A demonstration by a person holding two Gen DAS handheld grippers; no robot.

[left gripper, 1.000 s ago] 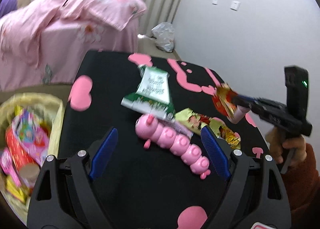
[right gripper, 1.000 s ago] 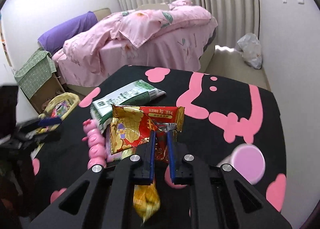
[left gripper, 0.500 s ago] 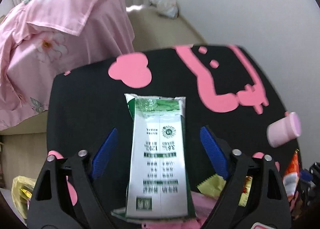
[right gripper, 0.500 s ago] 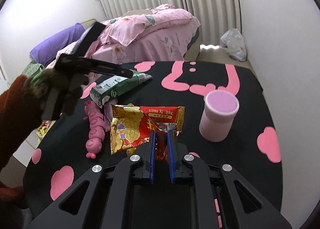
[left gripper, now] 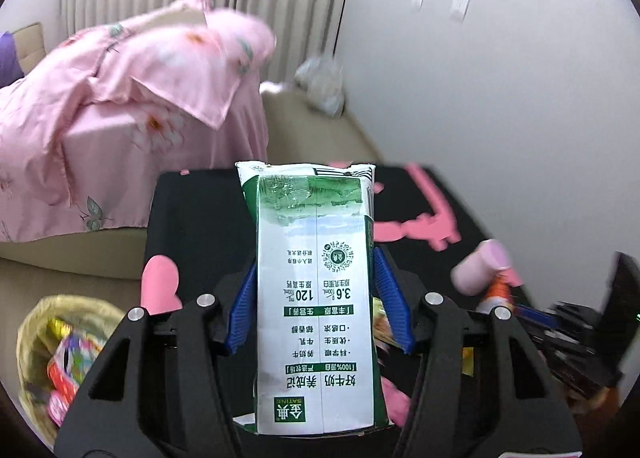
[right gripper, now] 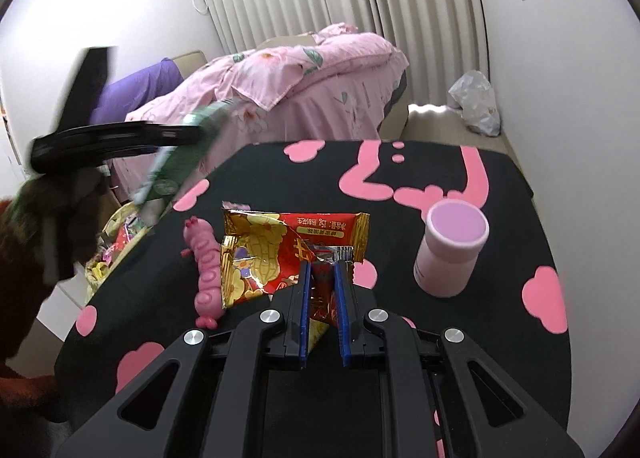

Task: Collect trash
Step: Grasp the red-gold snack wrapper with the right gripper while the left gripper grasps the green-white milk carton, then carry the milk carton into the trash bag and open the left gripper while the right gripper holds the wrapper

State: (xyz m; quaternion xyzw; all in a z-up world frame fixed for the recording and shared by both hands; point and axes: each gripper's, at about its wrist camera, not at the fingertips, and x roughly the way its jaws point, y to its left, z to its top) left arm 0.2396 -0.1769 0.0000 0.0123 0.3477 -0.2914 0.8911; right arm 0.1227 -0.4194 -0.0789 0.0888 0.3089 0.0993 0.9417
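My left gripper (left gripper: 316,298) is shut on a green and white milk carton (left gripper: 316,298) and holds it lifted above the black table (left gripper: 196,214). The carton (right gripper: 180,162) also shows in the right wrist view, raised at the left over the table's edge. My right gripper (right gripper: 322,266) is shut on a red and gold peanut snack wrapper (right gripper: 272,250), held above the table. A yellow trash basket (left gripper: 52,346) with several wrappers in it stands on the floor at the table's left.
A pink caterpillar toy (right gripper: 206,270) lies on the black table with pink patches (right gripper: 500,338). A pink cup (right gripper: 452,250) stands at the right. More wrappers (left gripper: 382,326) lie under the carton. A bed with a pink quilt (right gripper: 300,86) is behind.
My left gripper closed on the milk carton and lifted it off the table, tilting up. My right gripper kept hold of the snack wrapper and stayed roughly in place.
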